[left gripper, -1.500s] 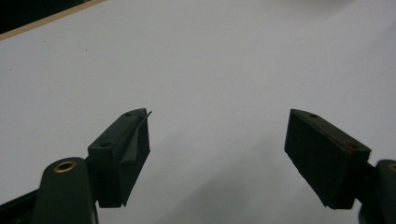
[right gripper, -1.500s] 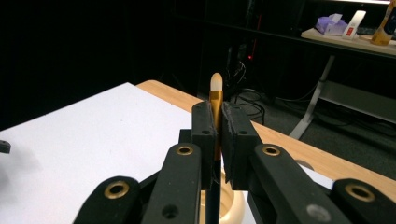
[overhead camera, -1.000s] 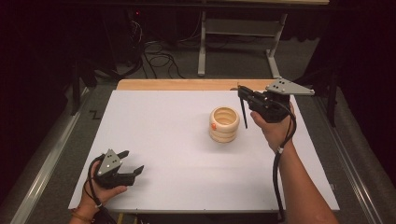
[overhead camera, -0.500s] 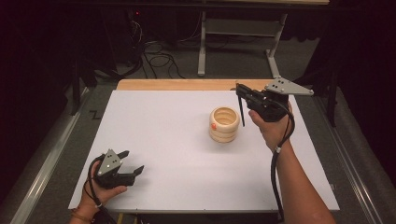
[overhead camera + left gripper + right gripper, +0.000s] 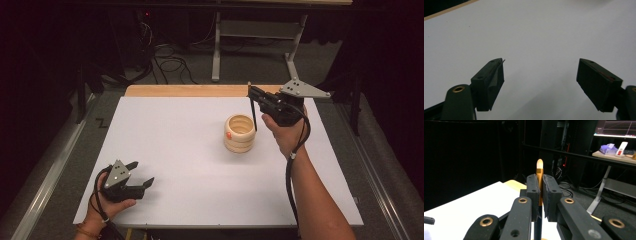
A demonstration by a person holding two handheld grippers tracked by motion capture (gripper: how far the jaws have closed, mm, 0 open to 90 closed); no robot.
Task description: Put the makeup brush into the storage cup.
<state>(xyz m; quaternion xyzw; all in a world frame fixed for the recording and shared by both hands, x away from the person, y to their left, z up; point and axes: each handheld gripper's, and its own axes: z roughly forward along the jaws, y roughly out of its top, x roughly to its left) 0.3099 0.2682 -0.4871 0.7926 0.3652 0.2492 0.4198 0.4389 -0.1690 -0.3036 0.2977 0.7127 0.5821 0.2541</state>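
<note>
A round wooden cup (image 5: 239, 141) stands on the white table (image 5: 175, 135), with a small orange thing (image 5: 228, 134) at its inner left rim. My right gripper (image 5: 251, 93) (image 5: 540, 185) is above the cup's right side, shut on a thin black stick (image 5: 253, 112) that hangs down to the cup's right rim. In the right gripper view the stick (image 5: 539, 171) shows a gold collar and a pale tip above the jaws. My left gripper (image 5: 136, 176) (image 5: 540, 75) rests low at the table's front left, open, with nothing between its jaws.
A wooden strip (image 5: 185, 90) runs along the table's far edge. Behind it are a desk frame (image 5: 220, 45) and cables on the floor (image 5: 165, 55). A metal rail (image 5: 55, 165) runs along the left side.
My right gripper has drifted slightly left with the stick, closer over the cup's rim. The left gripper has stayed still.
</note>
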